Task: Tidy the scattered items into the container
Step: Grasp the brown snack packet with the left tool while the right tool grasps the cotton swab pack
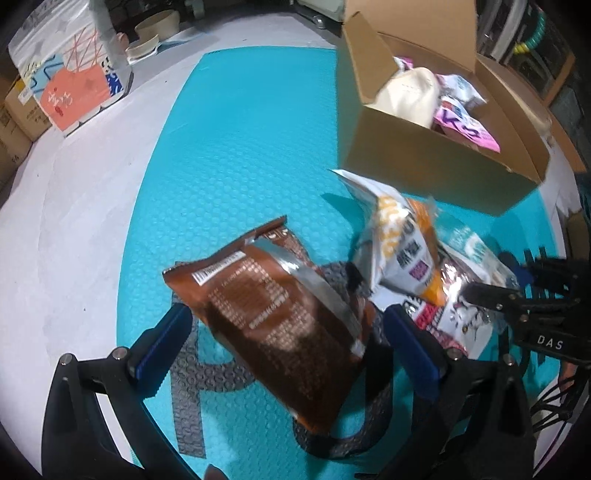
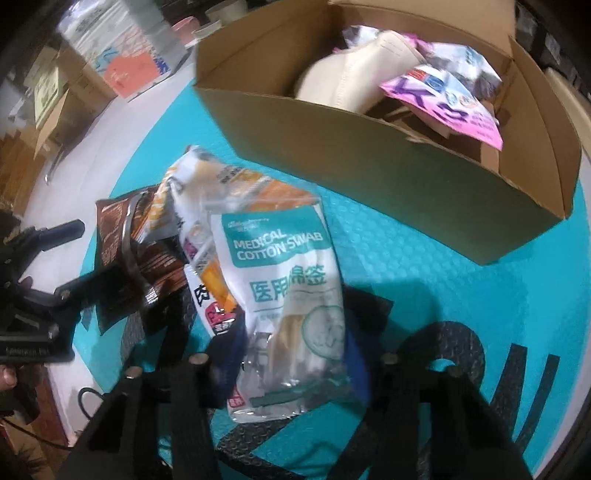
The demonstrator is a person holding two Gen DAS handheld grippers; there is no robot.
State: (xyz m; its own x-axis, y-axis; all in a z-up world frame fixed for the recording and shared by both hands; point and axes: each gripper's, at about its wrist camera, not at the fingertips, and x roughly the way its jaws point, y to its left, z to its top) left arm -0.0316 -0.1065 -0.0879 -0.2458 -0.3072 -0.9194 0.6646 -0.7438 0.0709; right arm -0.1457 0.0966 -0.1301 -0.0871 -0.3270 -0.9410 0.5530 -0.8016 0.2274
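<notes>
Crinkly foil and thin plastic are all you have to grip, so slipping is the main risk. Your left gripper (image 1: 280, 343) has its blue fingers (image 1: 162, 343) spread wide either side of the brown snack bag (image 1: 273, 325). The bag looks lifted off the teal mat (image 1: 236, 147), but its near end hides where it is pinched, so you cannot tell from these views how firmly it is held. Your right gripper (image 2: 291, 365) is closed on the near end of the cotton swab packet (image 2: 288, 280), whose far end droops over the white and orange pouch (image 2: 221, 184) and the red-labelled packet (image 2: 218, 314) beneath.

The cardboard box (image 2: 369, 177) sits at the far right of the mat, open, already holding a cream bundle (image 2: 347, 85) and a pink packet (image 2: 454, 107).

Likely troubles from here:
- The swab packet drags the pouches under it as you lift, scattering them.
- The brown bag swings or slides free if the grip is only on an edge.
- Both tools are close together near the pile; crossing paths toward the box could knock them together.
- A dangling packet catches the box's near wall (image 2: 332, 147) or raised flap (image 1: 406, 22) and falls outside.
</notes>
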